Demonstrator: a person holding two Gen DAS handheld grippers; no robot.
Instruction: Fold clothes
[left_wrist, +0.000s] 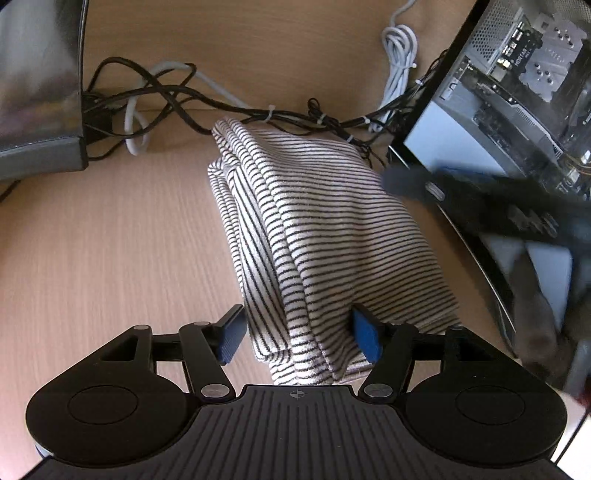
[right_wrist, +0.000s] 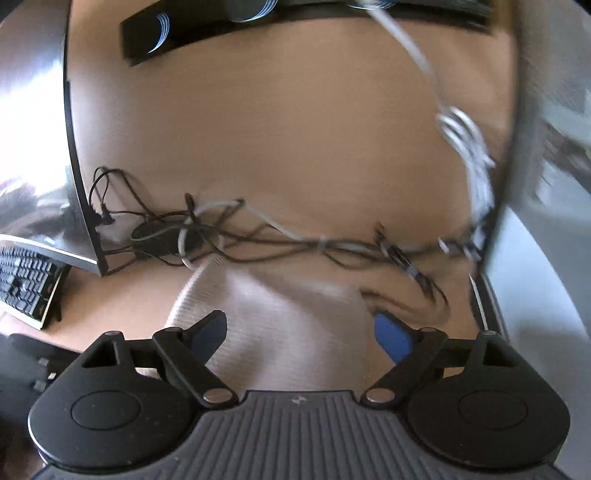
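**foldfan:** Striped knit top (left_wrist: 310, 229) is already a long narrow bundle on the wooden desk (left_wrist: 110, 240), running from the near edge away toward the cable tangle (left_wrist: 177, 92) at the far side. Left gripper (left_wrist: 299, 332) straddles the near end, blue pads spread, one either side of the cloth. I can't see them actually pinching it.

**deskbot_dan:** Same on the other side. Right gripper (right_wrist: 299, 332) has its jaws wide apart with the blurry fabric (right_wrist: 288, 317) between them, nothing clamped. It's smeared, so exact contact is hard to call.

**foldfan:** So my guess is the next bit is grabbing the near end for one more fold?

**deskbot_dan:** Probably. I'd get all the layers between the pads before closing, not only the top one, then lift both corners evenly. Keep the far end clear of those cables and the open PC case (left_wrist: 517, 92) on the right.
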